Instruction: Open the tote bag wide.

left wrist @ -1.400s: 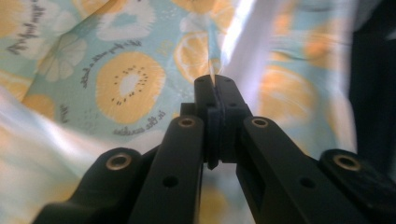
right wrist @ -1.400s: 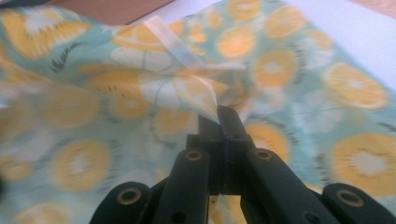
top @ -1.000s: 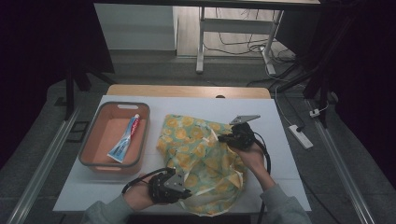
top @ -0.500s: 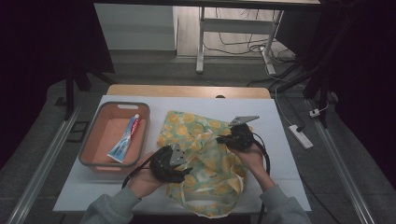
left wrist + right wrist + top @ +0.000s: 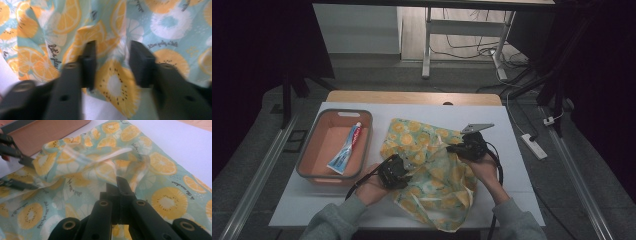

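High view of a white table (image 5: 512, 165) with a person working a gripper in each hand on a citrus-print fabric bag (image 5: 432, 175), which lies crumpled across the table's middle.

Left gripper (image 5: 404, 167): held at the bag's left edge, with its tips over the cloth. In the left gripper view its two black jaws stand apart, with a fold of the orange-and-kiwi print (image 5: 112, 82) between and beyond them. The jaws have just been closing, yet a clear gap remains on each side of the fold; the picture is blurred, so contact at the pads cannot be ruled out.

Right gripper (image 5: 459, 148): held at the bag's right side, opposite the left gripper. In the right gripper view the jaws are pressed tightly together, and a translucent strip of the bag's opening (image 5: 120, 170) rises directly from their tips, apparently pinched there. The left gripper's jaws (image 5: 22, 170) show beyond the cloth, at the far side of the raised fold.

Just left of the left gripper stands an orange bin (image 5: 314, 150) with grey rim, holding a toothpaste tube (image 5: 346, 149) that lies flat on its floor. The bin touches the bag's left edge or sits just beside it.
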### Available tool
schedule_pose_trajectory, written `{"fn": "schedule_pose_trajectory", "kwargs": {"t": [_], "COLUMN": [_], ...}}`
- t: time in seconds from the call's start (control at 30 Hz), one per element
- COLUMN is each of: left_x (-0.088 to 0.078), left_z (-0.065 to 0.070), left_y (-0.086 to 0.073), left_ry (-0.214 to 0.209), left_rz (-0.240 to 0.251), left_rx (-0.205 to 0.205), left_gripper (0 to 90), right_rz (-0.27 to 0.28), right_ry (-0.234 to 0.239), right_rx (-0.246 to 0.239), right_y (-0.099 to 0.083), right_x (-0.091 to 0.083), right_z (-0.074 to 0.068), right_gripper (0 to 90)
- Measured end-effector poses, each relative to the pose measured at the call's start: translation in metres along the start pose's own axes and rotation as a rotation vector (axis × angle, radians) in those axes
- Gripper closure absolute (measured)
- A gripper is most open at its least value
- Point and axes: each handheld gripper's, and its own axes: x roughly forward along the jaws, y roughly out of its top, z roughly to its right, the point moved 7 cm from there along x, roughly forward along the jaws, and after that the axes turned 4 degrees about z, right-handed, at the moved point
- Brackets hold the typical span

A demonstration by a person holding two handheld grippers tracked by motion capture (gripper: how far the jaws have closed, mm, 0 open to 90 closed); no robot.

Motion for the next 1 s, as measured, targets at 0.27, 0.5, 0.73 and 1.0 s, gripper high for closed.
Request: {"fn": "schedule_pose_trajectory", "kwargs": {"t": [0.27,0.5,0.73,1.0], "left_x": [-0.015,-0.049,-0.052,-0.054], "left_z": [-0.010,-0.037,-0.056,-0.051], "left_y": [-0.005,-0.012,-0.017,-0.008], "left_ry": [0.012,0.061,0.077,0.004], "left_rz": [0.041,0.112,0.118,0.195], "left_rx": [-0.028,-0.096,-0.142,-0.169], "left_gripper": [87.5,88.0,87.7,57.9], "right_rz": [0.016,0.048,0.048,0.052], "right_ry": [0.000,0.012,0.040,0.054], "right_rx": [-0.003,-0.018,-0.027,-0.030], "right_y": [0.002,0.009,0.010,0.011], "right_x": [-0.009,-0.017,-0.016,-0.011], "right_z": [0.001,-0.004,-0.010,-0.013], "right_gripper": [89.0,89.0,89.0,89.0]}}
